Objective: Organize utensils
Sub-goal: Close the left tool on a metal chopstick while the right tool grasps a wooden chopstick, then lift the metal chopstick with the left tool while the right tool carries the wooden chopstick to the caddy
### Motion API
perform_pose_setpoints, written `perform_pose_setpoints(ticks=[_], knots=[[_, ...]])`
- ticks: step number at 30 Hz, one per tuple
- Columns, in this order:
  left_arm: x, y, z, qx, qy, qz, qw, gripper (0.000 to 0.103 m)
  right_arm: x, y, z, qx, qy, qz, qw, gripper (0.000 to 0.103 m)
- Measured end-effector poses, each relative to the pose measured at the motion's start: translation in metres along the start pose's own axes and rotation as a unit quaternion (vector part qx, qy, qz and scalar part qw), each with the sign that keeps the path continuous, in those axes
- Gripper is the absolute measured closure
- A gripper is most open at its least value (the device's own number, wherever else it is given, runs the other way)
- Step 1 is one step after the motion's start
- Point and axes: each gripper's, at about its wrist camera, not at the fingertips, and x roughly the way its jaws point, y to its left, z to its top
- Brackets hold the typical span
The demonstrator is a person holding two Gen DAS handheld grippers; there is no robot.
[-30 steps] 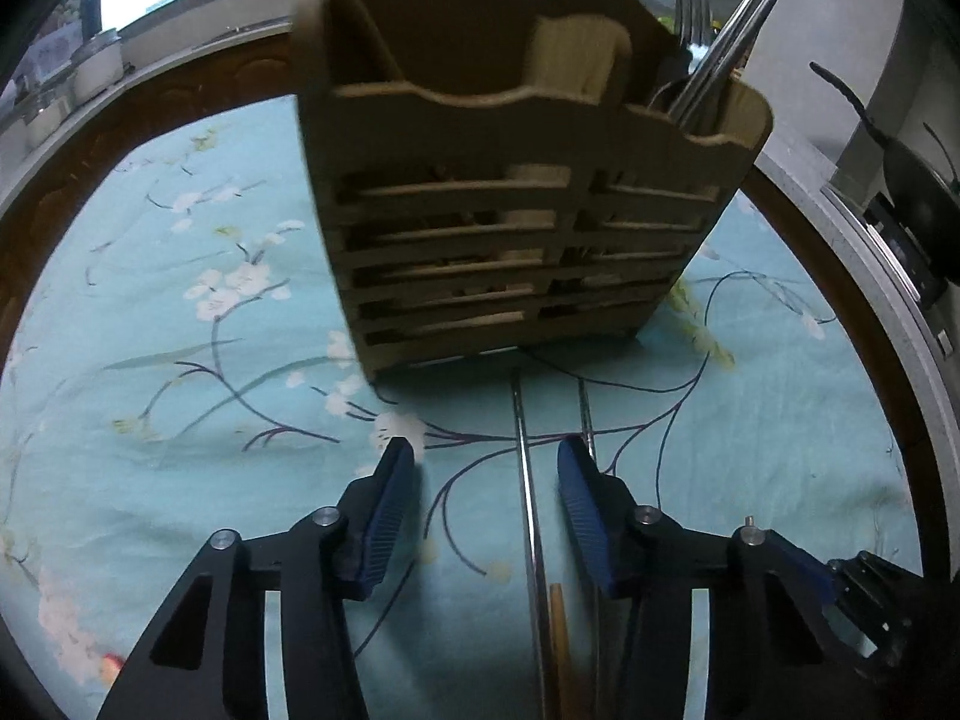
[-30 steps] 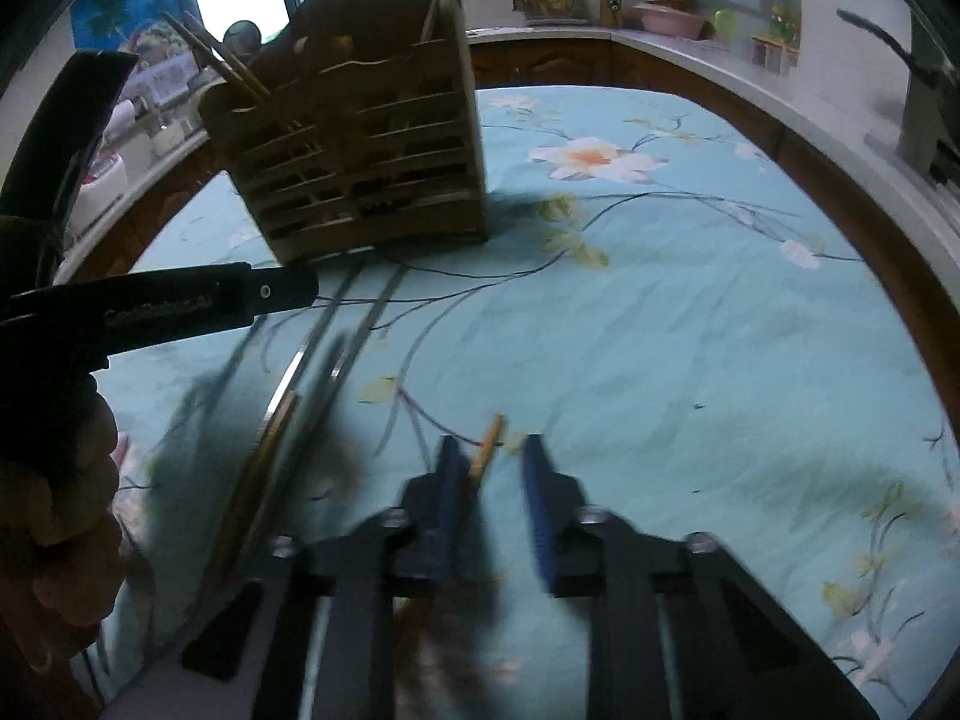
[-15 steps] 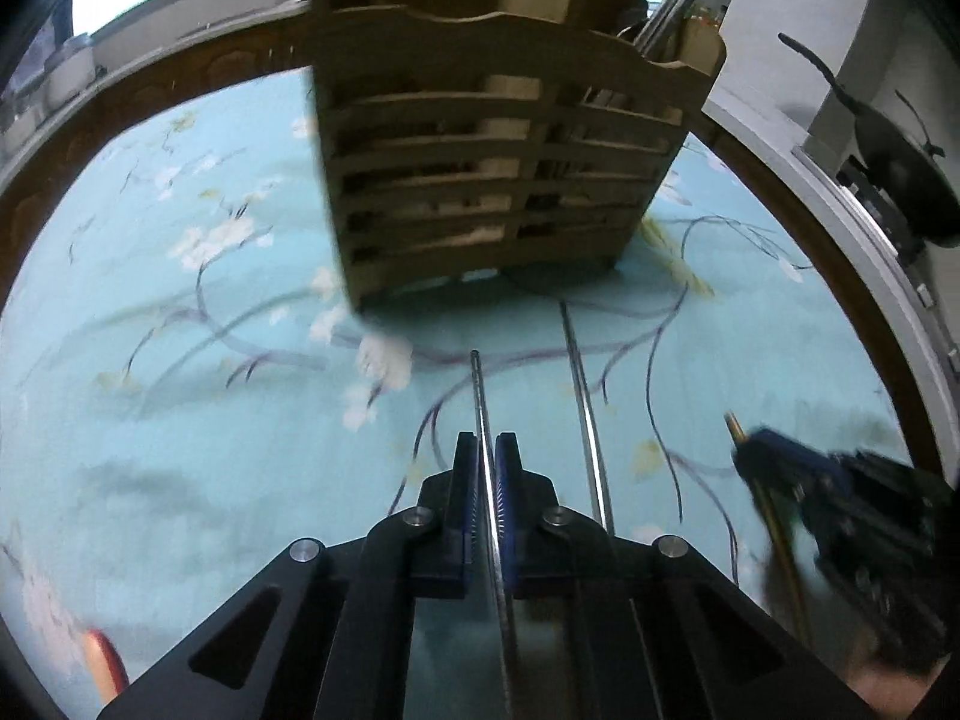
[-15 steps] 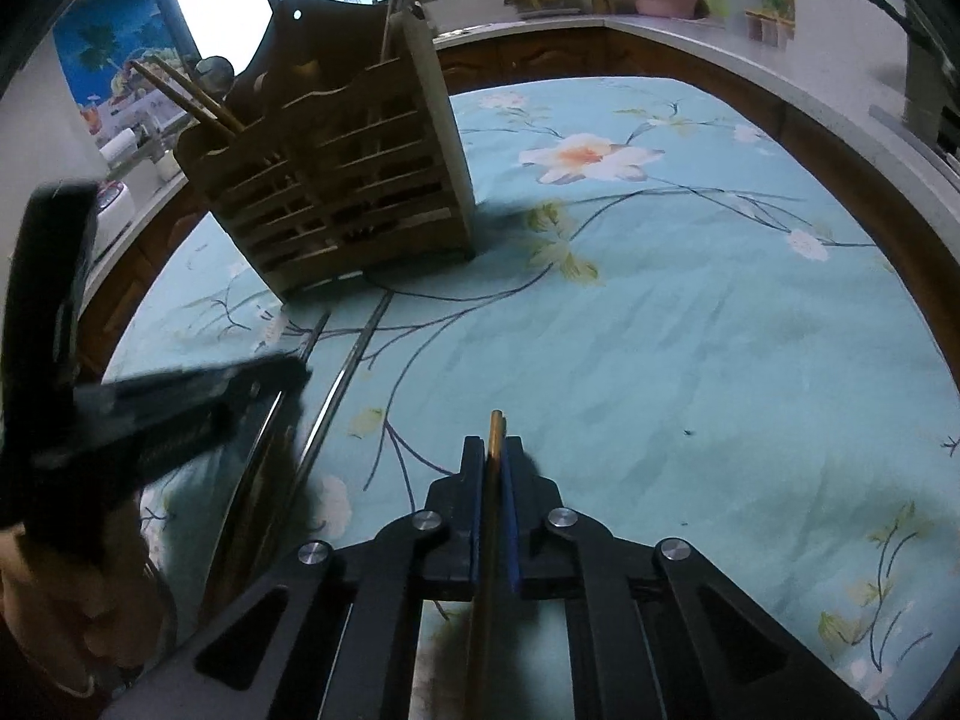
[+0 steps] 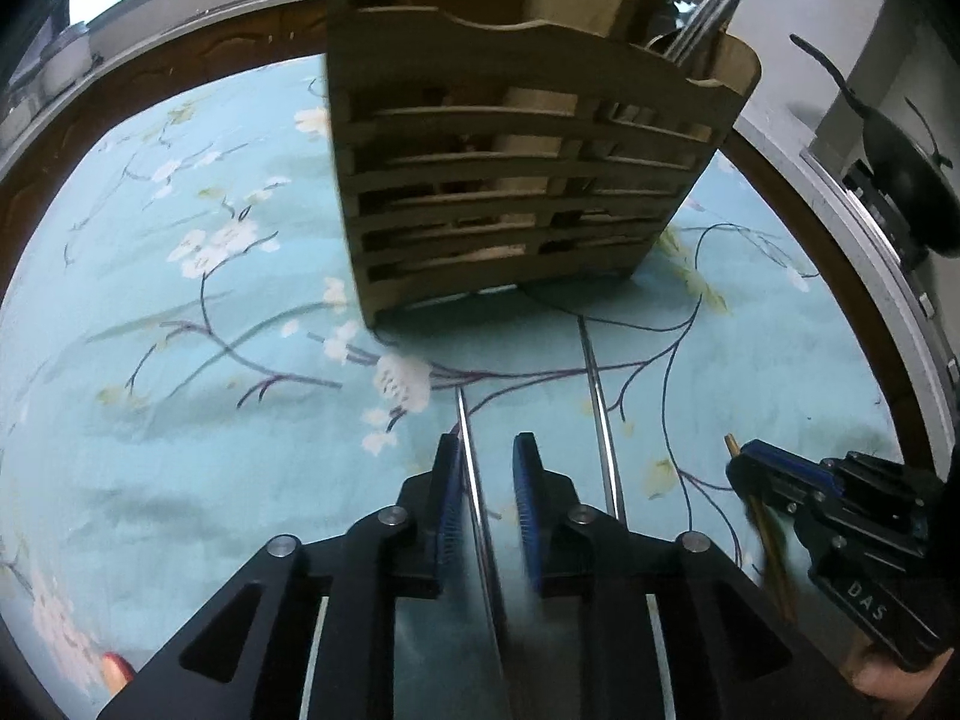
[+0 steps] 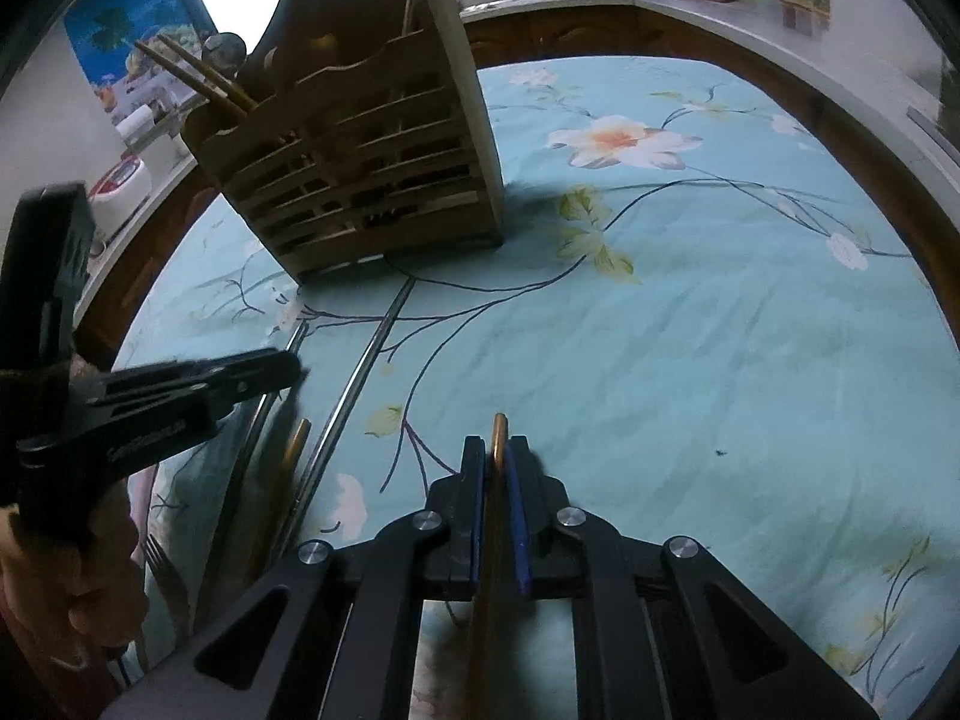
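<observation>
Left gripper [image 5: 485,468] released, jaws straddling a thin steel chopstick [image 5: 474,480] lying flat on the floral cloth [image 6: 690,330]. Right gripper [image 6: 495,468] clenched on a golden chopstick [image 6: 499,438]. Slatted wooden holder [image 5: 510,180] stands just beyond the chopstick tips; cloth right of it is open up to the counter [image 6: 840,84] edge.

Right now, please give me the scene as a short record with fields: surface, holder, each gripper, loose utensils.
surface: floral blue cloth
holder: wooden caddy, upright, already holding utensils
left gripper: open, fingers either side of a metal rod lying on the cloth
right gripper: shut on a wooden chopstick
loose utensils: second metal rod and another wooden chopstick on the cloth
</observation>
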Motion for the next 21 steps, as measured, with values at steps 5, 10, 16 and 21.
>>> perform_pose_setpoints(ticks=[5,10,16,21], knots=[[0.007,-0.004,0.006,0.016,0.003,0.010,0.9998,0.083,0.005,0.004,0.006,-0.018,0.011,-0.009,1.000,0.093],[0.007,-0.006,0.005,0.037,-0.002,0.027,0.9990,0.098,0.007,0.010,0.007,-0.040,0.010,-0.021,0.999,0.094],[-0.011,0.000,0.000,0.022,-0.017,0.008,0.9996,0.099,0.002,0.004,0.007,-0.018,0.000,-0.009,1.000,0.098],[-0.049,0.009,-0.006,0.003,-0.052,-0.008,0.9986,0.099,-0.024,0.004,0.014,-0.003,-0.032,0.014,0.999,0.098]])
